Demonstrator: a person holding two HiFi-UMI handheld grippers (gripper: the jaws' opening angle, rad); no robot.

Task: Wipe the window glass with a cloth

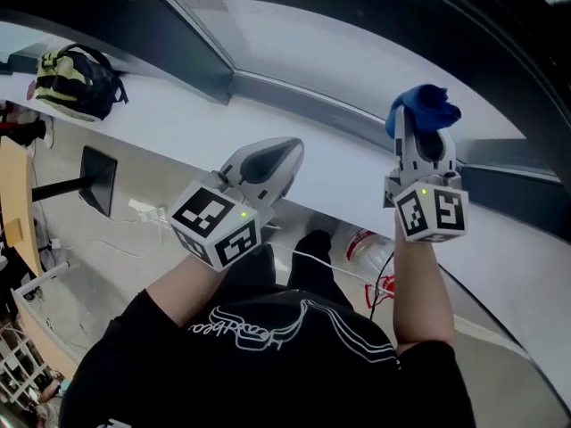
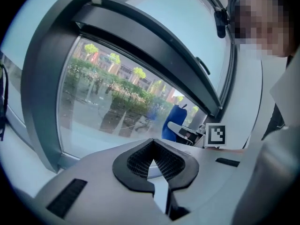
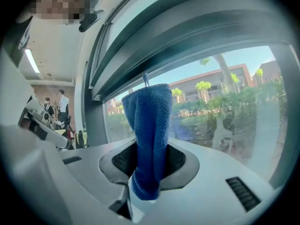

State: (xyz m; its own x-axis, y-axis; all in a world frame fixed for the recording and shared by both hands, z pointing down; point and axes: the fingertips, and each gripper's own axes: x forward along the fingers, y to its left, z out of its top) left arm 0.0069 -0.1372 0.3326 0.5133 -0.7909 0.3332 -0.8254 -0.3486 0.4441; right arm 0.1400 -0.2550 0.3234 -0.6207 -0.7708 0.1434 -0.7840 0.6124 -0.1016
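My right gripper [image 3: 149, 168] is clamped on a folded blue microfibre cloth [image 3: 151, 125], which is raised in front of the large window glass [image 3: 225, 111] near its lower edge. My left gripper [image 2: 153, 162] has its jaws closed together with nothing between them.

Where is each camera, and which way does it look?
Head view: on the head, looking down at the sill; arms, left gripper, right gripper show.
Left gripper view: on that gripper, facing the window glass; its shut jaws show.
Right gripper view: on that gripper, facing the glass; jaws clamp the blue cloth.
Shared: cloth in all three.
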